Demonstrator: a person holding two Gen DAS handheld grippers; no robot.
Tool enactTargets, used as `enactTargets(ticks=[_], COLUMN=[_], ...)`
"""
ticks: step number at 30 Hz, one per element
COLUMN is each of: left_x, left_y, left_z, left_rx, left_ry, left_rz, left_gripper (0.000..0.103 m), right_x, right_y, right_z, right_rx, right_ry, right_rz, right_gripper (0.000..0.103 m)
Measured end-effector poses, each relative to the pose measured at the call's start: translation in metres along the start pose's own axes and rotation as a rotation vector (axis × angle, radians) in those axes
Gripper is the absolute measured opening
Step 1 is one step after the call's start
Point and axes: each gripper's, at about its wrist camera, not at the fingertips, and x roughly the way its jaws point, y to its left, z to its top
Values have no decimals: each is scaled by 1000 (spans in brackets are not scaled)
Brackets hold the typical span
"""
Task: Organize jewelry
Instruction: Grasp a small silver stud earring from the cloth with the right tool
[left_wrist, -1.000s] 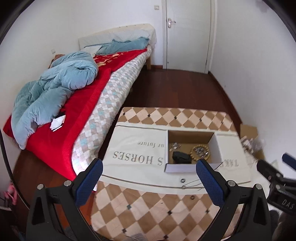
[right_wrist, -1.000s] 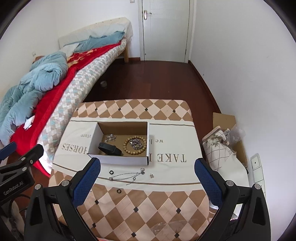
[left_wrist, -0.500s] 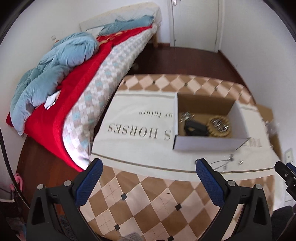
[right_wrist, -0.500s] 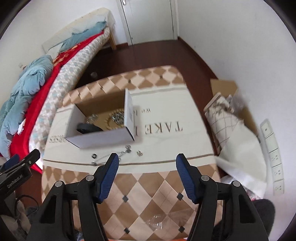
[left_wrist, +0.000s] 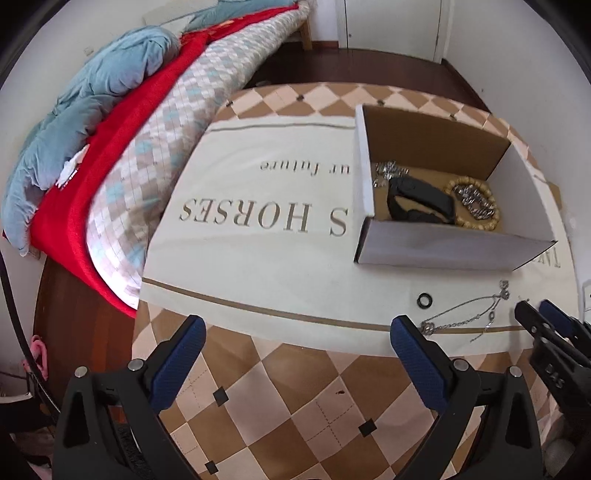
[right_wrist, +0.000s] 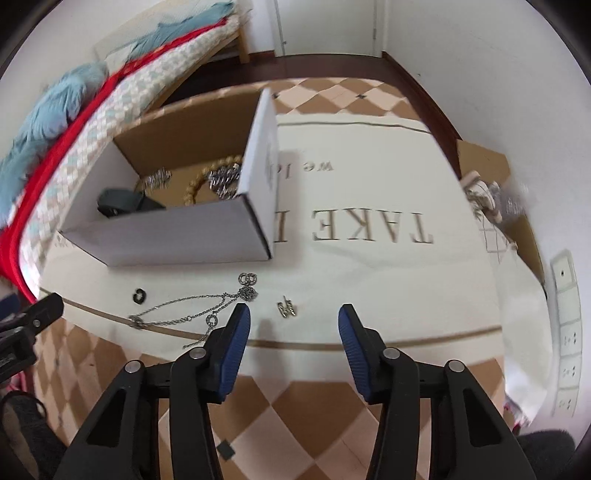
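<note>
**Approach to the loose pieces in front of the box**

The pick-up step is judged to be in hand. The right gripper (right_wrist: 293, 325) is seen with its jaws closing and nothing between them; a small metal charm (right_wrist: 286, 308) lies just beyond its tips. The left gripper (left_wrist: 297, 341) is spread wide and empty. A fine silver chain (right_wrist: 192, 308) and a black ring (right_wrist: 139, 295) lie on the smooth printed cloth (right_wrist: 369, 295), near the white cardboard box (right_wrist: 177, 236), where wooden beads (left_wrist: 476, 206) are already kept. A careful, low pinch is called for next.
</note>
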Motion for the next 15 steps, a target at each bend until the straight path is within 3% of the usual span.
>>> enactTargets(ticks=[2, 4, 5, 12, 15], left_x=[3, 3, 2, -7, -5], left_y=[-2, -7, -9, -49, -70], left_z=[0, -2, -3, -17, -26], left_rx=[5, 23, 32, 118, 161], left_ry=[9, 8, 6, 28, 49], left_rz=[-20, -31, -44, -156, -187], left_gripper=[97, 97, 97, 96, 83], right_x=[5, 7, 7, -15, -31], right_y=[5, 10, 11, -14, -31], right_z=[-1, 0, 1, -4, -10], right_rx=[-24, -59, -62, -7, 31], right_ry=[-10, -22, -23, -48, -57], right_rz=[-23, -47, -43, -26, -29], right_gripper=[36, 13, 9, 9, 9])
